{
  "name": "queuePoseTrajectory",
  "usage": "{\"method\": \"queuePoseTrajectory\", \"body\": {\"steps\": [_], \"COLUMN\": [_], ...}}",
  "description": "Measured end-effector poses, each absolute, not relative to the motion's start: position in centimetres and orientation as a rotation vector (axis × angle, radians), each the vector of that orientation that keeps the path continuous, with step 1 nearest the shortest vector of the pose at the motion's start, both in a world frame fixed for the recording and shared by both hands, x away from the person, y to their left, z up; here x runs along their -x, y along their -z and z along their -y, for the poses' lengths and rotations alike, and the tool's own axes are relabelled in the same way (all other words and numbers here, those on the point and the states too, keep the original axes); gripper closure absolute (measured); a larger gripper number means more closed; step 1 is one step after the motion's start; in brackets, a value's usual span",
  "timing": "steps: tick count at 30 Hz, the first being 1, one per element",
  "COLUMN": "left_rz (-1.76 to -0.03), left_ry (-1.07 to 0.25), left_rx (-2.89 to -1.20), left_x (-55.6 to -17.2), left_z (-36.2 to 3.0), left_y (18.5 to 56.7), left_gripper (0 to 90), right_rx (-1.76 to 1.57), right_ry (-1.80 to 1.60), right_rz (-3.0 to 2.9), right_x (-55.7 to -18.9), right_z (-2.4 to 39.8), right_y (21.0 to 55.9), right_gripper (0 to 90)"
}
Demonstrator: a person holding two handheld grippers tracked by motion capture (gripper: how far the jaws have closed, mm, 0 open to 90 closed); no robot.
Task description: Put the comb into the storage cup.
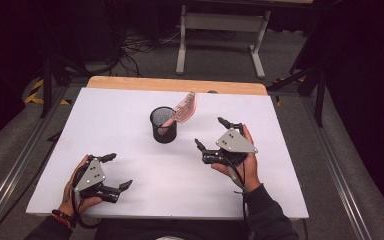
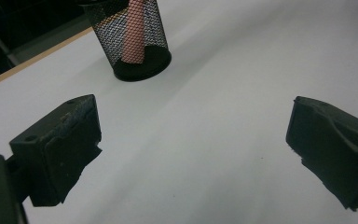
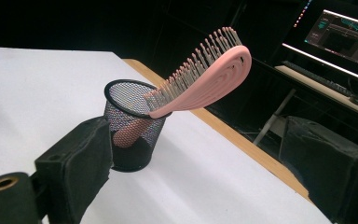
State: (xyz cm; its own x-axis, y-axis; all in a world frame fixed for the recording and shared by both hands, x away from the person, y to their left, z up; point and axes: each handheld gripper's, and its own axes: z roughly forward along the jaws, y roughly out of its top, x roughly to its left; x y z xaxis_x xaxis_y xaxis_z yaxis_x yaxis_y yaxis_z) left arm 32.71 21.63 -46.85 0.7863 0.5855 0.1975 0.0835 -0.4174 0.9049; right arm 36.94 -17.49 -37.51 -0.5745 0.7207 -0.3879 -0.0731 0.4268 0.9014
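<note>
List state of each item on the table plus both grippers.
Mesh cup: upright, holding the brush.
Pink hairbrush: handle down in the cup, head leaning out over the rim.
Left gripper: open, holding nothing.
Right gripper: open, holding nothing.

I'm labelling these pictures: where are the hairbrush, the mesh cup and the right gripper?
hairbrush (image 3: 209,79): right gripper view, on the pink back of its head.
mesh cup (image 1: 163,131): high view, on its black mesh wall.
right gripper (image 1: 211,132): high view, midway between the tips of its open jaws.
</note>
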Motion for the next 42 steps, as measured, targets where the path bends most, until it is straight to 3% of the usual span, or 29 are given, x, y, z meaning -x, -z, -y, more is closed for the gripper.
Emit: {"method": "queuePoseTrajectory", "body": {"steps": [42], "left_rz": [-0.5], "left_ry": [-0.609], "left_rx": [-1.947], "left_x": [-32.7], "left_z": [-21.6], "left_y": [46.8], "left_gripper": [4.1], "right_rx": [-0.485], "right_ry": [-1.159], "right_rz": [-1.894], "right_x": [-34.2], "right_z": [18.9], "right_y": [38.7], "right_gripper": [9.9]}}
